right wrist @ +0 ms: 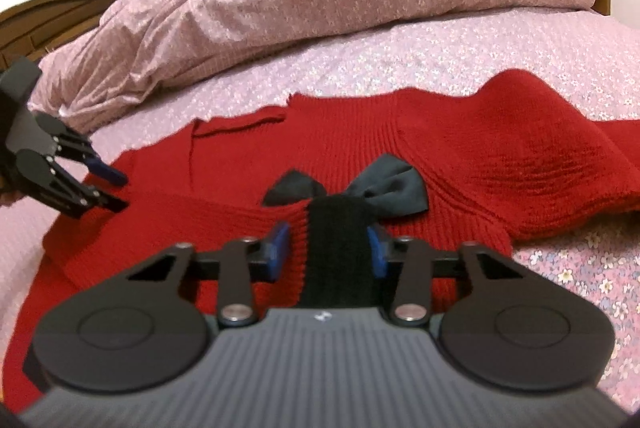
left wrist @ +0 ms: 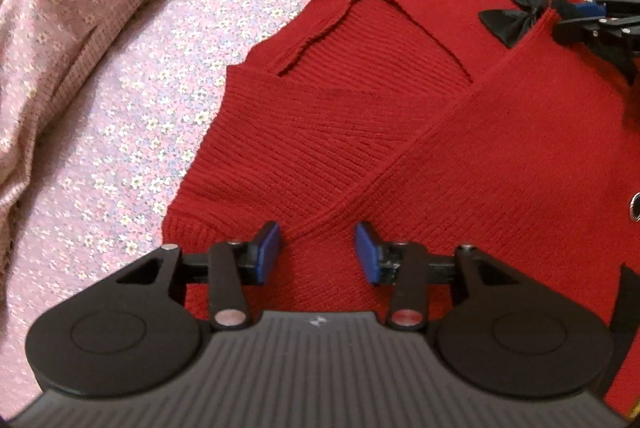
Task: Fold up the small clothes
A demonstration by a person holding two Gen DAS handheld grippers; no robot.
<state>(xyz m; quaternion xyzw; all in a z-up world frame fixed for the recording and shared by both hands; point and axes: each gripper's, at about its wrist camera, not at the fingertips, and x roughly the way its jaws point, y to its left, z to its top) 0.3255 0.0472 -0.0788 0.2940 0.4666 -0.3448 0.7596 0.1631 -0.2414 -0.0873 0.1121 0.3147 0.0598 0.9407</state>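
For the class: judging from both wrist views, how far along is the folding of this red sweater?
Done: one side of the red sweater lies folded diagonally across its front. In hand: the right gripper pinches the black-trimmed edge beside the black bow; the left gripper hovers open. Left: remaining folds.

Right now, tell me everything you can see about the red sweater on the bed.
The red sweater is a small ribbed knit lying mostly flat on the floral bedsheet. One sleeve is folded diagonally across the body. A black bow sits near its collar. The right tongs are closed around a black cuff at the sleeve's end. The left tongs stand open over the hem, pads apart, gripping nothing.
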